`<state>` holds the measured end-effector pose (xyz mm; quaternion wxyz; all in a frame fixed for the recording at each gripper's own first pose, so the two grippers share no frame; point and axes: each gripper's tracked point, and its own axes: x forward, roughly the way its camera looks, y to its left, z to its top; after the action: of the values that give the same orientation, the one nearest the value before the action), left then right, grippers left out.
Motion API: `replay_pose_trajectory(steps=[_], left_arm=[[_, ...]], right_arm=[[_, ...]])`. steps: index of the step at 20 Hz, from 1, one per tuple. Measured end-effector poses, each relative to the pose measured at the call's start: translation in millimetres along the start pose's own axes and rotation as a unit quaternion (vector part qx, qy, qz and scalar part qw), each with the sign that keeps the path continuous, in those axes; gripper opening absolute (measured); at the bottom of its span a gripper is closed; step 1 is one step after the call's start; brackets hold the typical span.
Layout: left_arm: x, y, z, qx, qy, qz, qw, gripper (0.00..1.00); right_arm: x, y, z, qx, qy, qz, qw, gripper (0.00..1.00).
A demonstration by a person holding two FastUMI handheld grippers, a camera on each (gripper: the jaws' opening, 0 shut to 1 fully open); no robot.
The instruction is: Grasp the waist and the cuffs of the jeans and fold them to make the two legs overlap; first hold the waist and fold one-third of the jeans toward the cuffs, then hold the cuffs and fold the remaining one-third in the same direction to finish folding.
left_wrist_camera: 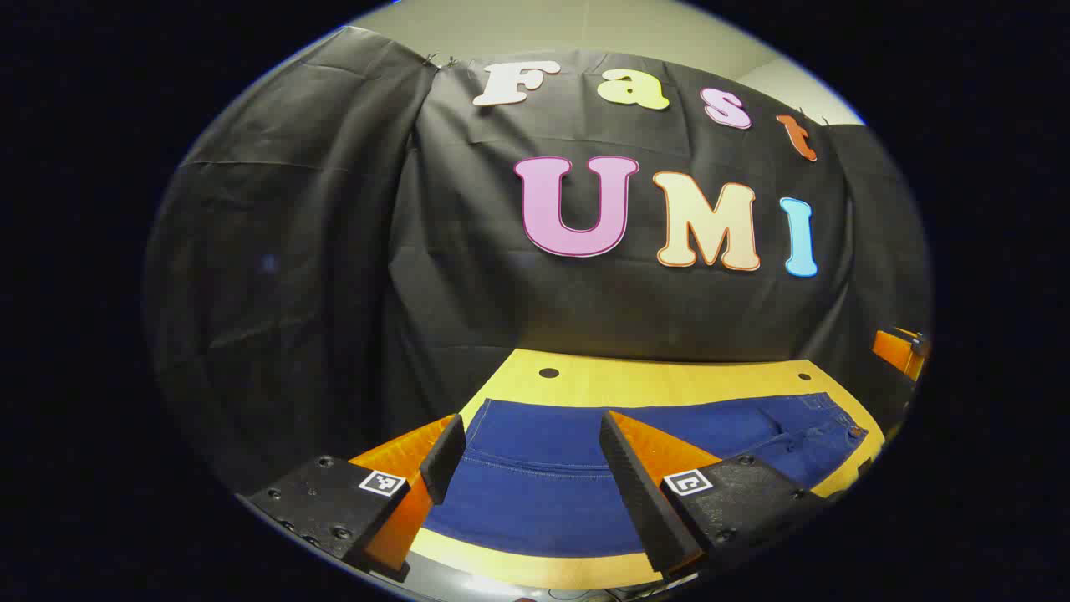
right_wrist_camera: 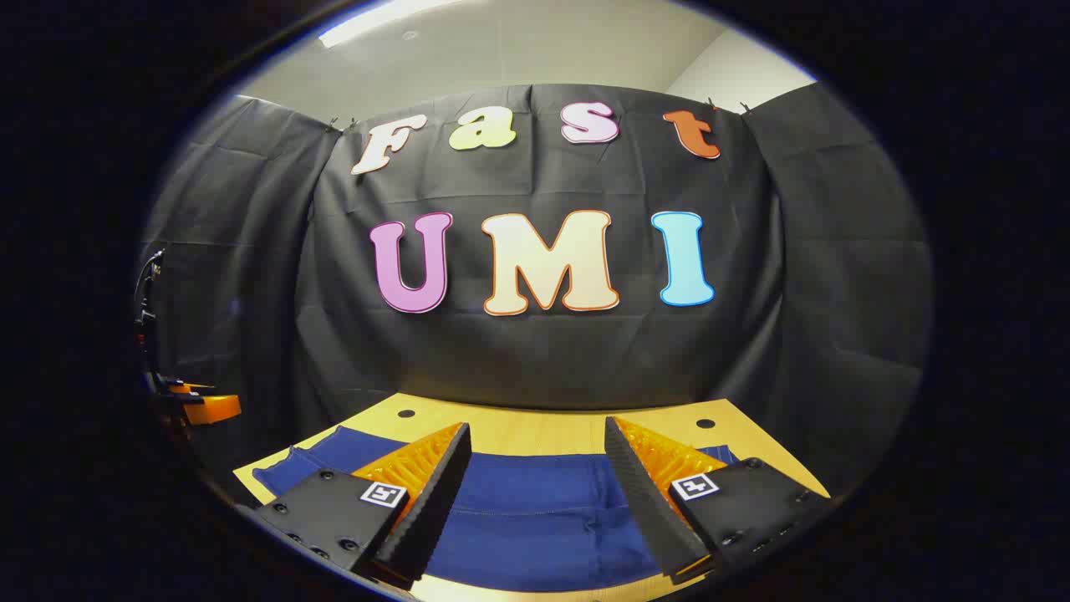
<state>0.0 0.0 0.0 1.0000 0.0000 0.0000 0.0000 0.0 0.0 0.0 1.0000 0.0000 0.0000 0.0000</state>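
Observation:
Dark blue jeans [left_wrist_camera: 535,493] lie flat across a yellow wooden table [left_wrist_camera: 669,380]. Their waist, with a button [left_wrist_camera: 853,431], points to the right in the left gripper view. My left gripper [left_wrist_camera: 532,428] hovers above the leg part, open, with nothing between its fingers. In the right gripper view the jeans [right_wrist_camera: 535,518] spread under my right gripper [right_wrist_camera: 537,431], which is open too and holds nothing. An uneven end of the jeans [right_wrist_camera: 280,477] reaches toward the left there. Each gripper appears small and orange at the edge of the other's view: the right gripper [left_wrist_camera: 899,349] and the left gripper [right_wrist_camera: 201,407].
The black cloth wall [left_wrist_camera: 334,276] hangs close behind the table's far edge. Two round holes [left_wrist_camera: 548,372] [left_wrist_camera: 804,376] sit in the tabletop near that edge. A bare strip of table [right_wrist_camera: 543,435] runs between the jeans and the wall.

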Motion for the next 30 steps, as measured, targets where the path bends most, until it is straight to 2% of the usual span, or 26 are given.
replay_pose_trajectory(steps=[3, 4, 7, 8, 9, 11, 12, 14, 16, 17, 21, 22, 24, 25, 26, 27, 30], left_arm=[[-5, 6, -2, 0.0, 0.0, 0.008, 1.0, 0.96], [-5, 7, -3, 0.0, 0.002, 0.01, 1.0, 0.96], [-7, 7, -7, -0.002, 0.005, 0.009, 1.0, 0.96], [-6, 6, -8, -0.002, 0.007, 0.01, 1.0, 0.96], [-7, 6, -9, -0.001, 0.008, 0.01, 1.0, 0.96], [-7, 5, -9, 0.0, 0.011, 0.009, 1.0, 0.96], [-7, 3, -9, 0.002, 0.011, 0.008, 1.0, 0.96], [-7, 2, -9, 0.006, 0.011, 0.005, 1.0, 0.96], [-6, 1, -7, 0.01, 0.009, 0.003, 1.0, 0.96], [-6, 1, -7, 0.012, 0.008, 0.003, 1.0, 0.96], [3, 2, -5, 0.025, 0.006, -0.007, 1.0, 0.96], [6, 2, -4, 0.027, 0.005, -0.01, 1.0, 0.96], [11, 1, -5, 0.035, 0.004, -0.025, 0.999, 0.96], [13, 2, -7, 0.043, 0.005, -0.033, 0.999, 0.96], [16, 3, -9, 0.05, 0.008, -0.041, 0.998, 0.96], [19, 4, -14, 0.055, 0.013, -0.05, 0.997, 0.96], [27, 5, -29, 0.055, 0.032, -0.082, 0.995, 0.96]], right_arm=[[-2, 4, -2, -0.002, 0.002, 0.004, 1.0, 0.95], [-2, 6, -3, -0.002, 0.002, 0.006, 1.0, 0.99], [-4, 9, -8, -0.003, 0.008, 0.009, 1.0, 0.99], [-5, 9, -8, -0.005, 0.011, 0.01, 1.0, 0.95], [-6, 10, -9, -0.007, 0.011, 0.01, 1.0, 0.99], [-6, 10, -9, -0.009, 0.011, 0.01, 1.0, 0.99], [-5, 10, -8, -0.008, 0.01, 0.01, 1.0, 0.95], [-5, 8, -8, -0.004, 0.01, 0.008, 1.0, 0.99], [-4, 7, -8, -0.005, 0.013, 0.006, 1.0, 0.99], [-3, 6, -8, -0.006, 0.012, 0.005, 1.0, 0.95], [-4, -2, -4, -0.014, 0.007, -0.005, 1.0, 0.95], [-5, -5, -3, -0.015, 0.007, -0.008, 1.0, 0.99], [-6, -9, -4, -0.014, 0.009, -0.013, 1.0, 0.99], [-6, -11, -5, -0.013, 0.011, -0.015, 1.0, 0.96], [-7, -12, -5, -0.012, 0.013, -0.016, 1.0, 0.99], [-7, -14, -6, -0.013, 0.016, -0.017, 1.0, 0.96], [-6, -15, -12, -0.032, 0.032, -0.014, 0.999, 0.96]])
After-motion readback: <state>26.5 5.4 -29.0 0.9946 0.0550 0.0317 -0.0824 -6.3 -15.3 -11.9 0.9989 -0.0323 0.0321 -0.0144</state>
